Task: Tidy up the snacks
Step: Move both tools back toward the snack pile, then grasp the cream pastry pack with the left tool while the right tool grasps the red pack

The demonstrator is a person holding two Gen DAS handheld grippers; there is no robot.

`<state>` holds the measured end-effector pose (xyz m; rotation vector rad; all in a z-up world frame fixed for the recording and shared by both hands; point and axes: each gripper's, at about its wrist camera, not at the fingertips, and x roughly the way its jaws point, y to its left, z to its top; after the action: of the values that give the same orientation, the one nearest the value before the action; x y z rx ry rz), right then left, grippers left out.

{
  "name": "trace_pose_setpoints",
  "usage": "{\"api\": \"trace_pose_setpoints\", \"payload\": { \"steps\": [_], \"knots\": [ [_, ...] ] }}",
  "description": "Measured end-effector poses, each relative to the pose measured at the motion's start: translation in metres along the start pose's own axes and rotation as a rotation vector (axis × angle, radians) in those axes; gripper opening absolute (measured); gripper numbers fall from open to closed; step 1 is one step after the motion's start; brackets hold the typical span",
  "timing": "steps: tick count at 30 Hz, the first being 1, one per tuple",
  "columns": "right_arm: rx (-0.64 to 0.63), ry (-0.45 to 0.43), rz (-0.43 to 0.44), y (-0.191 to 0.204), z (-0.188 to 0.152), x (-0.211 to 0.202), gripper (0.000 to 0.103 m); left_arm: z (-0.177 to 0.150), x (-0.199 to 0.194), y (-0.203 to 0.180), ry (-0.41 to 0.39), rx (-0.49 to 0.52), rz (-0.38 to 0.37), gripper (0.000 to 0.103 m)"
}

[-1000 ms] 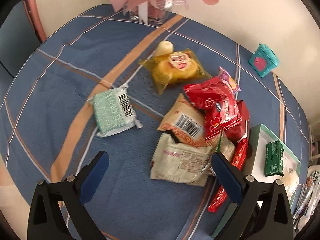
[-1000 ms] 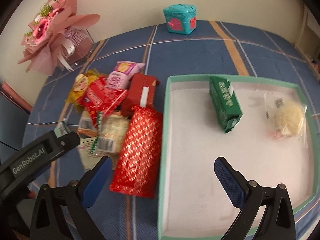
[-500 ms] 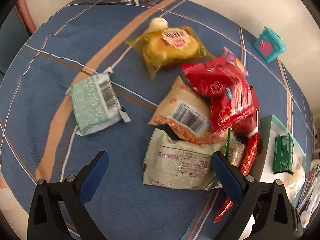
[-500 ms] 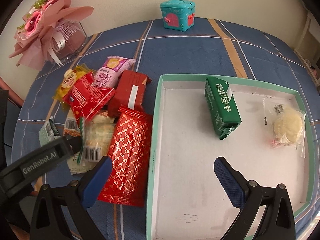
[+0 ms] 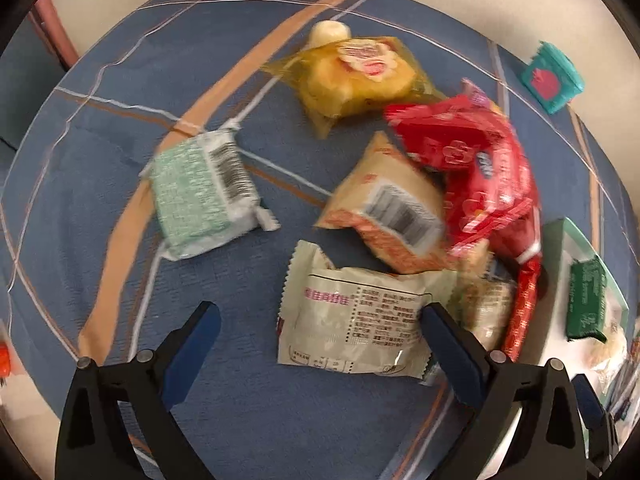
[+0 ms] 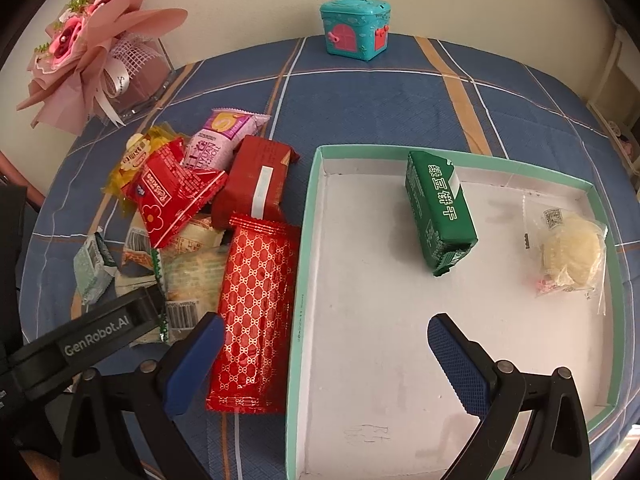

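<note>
A pile of snack packets lies on the blue cloth left of a mint-rimmed white tray (image 6: 312, 216). In the left wrist view my open, empty left gripper (image 5: 316, 340) hovers over a pale grey-green packet (image 5: 352, 316); beyond it lie a beige barcode packet (image 5: 388, 208), a red packet (image 5: 480, 160), a yellow packet (image 5: 360, 76) and a mint packet (image 5: 196, 196). In the right wrist view my open, empty right gripper (image 6: 320, 348) straddles the tray's left wall, beside a long red patterned packet (image 6: 256, 312). The tray holds a green packet (image 6: 440, 212) and a clear-wrapped pastry (image 6: 568, 252).
A pink bouquet (image 6: 88, 52) in a clear box stands at the back left. A teal toy house (image 6: 356, 28) stands at the back by the wall. The left gripper's black body (image 6: 92, 336) shows at the lower left of the right wrist view.
My left gripper has moved forward and down toward the snack pile, so the packets look larger. My right gripper has drifted slightly left and back. Both stayed open.
</note>
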<state>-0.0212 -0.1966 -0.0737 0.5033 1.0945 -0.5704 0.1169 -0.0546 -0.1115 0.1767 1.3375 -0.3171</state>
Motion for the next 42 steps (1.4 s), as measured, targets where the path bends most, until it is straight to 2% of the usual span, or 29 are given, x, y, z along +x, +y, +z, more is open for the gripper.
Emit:
{"api": "trace_pose_setpoints", "payload": {
  "steps": [5,13,21,28,32,37,42],
  "knots": [
    [-0.01,-0.014,0.009,0.004,0.001,-0.003,0.098,-0.002,0.004,0.021,0.016,-0.079,0.015,0.087],
    [-0.075,-0.059,0.053,0.027,0.002,-0.012,0.076,-0.002,0.002,0.044,0.011,-0.146,0.011,0.087],
    [-0.198,-0.066,0.028,0.053,-0.005,-0.012,0.059,0.0,0.002,0.056,0.024,-0.149,-0.004,0.087],
    [-0.28,-0.032,0.011,0.069,-0.015,0.0,0.052,-0.001,0.008,0.048,0.03,-0.154,-0.014,0.087],
    [-0.317,-0.007,-0.032,0.072,-0.02,0.009,0.049,-0.001,0.008,0.049,0.031,-0.158,-0.016,0.087],
    [-0.305,-0.012,-0.057,0.065,-0.018,0.006,0.035,-0.003,0.007,0.048,0.035,-0.155,-0.014,0.087],
    [-0.254,-0.018,-0.021,0.053,-0.01,0.0,0.021,-0.004,0.008,0.045,0.039,-0.151,-0.011,0.087]
  ]
}}
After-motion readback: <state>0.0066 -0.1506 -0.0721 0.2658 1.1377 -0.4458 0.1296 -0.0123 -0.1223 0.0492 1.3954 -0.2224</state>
